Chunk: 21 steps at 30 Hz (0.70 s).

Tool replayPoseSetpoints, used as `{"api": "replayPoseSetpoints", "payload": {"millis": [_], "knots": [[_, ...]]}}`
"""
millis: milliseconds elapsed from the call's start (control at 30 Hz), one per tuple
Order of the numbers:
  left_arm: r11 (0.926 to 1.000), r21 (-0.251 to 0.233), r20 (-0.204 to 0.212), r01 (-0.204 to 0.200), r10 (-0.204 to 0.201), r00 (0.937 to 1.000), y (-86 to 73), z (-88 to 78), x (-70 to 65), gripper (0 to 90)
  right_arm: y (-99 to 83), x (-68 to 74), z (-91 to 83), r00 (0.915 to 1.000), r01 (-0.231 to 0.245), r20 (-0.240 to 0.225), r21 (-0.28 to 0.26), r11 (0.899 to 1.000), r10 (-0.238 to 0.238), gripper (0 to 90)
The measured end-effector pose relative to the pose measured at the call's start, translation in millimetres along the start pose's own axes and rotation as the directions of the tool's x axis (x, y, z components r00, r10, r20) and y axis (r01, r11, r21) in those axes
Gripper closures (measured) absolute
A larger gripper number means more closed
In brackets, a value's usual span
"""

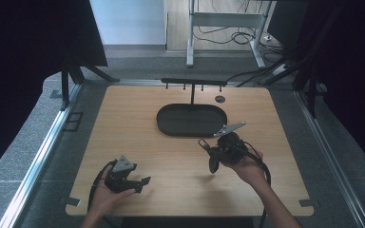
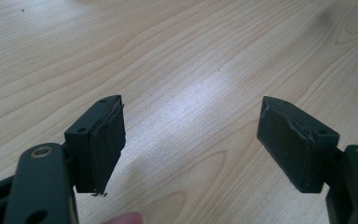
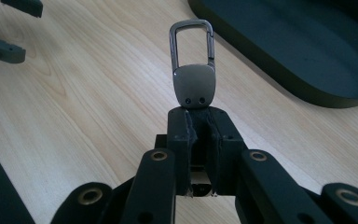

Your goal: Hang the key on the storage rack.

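Note:
My right gripper (image 3: 199, 116) is shut on the base of a metal keyring clip (image 3: 193, 70), whose snap-hook loop sticks out past the jaws above the wooden table. From above, the right gripper (image 1: 210, 148) is held by a hand just in front of the black oval tray (image 1: 192, 133), with the clip (image 1: 203, 142) at its tip pointing left. Near the table's front left, my left gripper (image 1: 141, 185) rests in the other hand. Its jaws stand wide apart in the left gripper view (image 2: 191, 140), with bare wood between them.
Behind the tray stands a black rack (image 1: 192, 81) with several small hooks hanging from its bar. A small round disc (image 1: 219, 99) lies right of the rack's post. The tray's rim (image 3: 307, 88) is close to the clip's right. Table legs and cables are beyond the far edge.

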<state>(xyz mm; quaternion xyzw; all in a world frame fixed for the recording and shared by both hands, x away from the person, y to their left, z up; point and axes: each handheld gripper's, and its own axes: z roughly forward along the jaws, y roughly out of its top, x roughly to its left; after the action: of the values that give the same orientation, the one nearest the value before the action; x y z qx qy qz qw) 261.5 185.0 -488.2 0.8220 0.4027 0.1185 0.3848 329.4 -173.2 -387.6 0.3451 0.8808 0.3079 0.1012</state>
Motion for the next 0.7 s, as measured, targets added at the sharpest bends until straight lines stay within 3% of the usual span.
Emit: {"api": "replayPoseSetpoints", "payload": {"millis": [700], "knots": [[1.0,0.003,0.002,-0.003,0.003,1.0,0.2,0.7,-0.7,24.1,7.7,-14.4,-10.8,0.9989,-0.026,0.038,-0.052,0.998,0.028,81.0]]}}
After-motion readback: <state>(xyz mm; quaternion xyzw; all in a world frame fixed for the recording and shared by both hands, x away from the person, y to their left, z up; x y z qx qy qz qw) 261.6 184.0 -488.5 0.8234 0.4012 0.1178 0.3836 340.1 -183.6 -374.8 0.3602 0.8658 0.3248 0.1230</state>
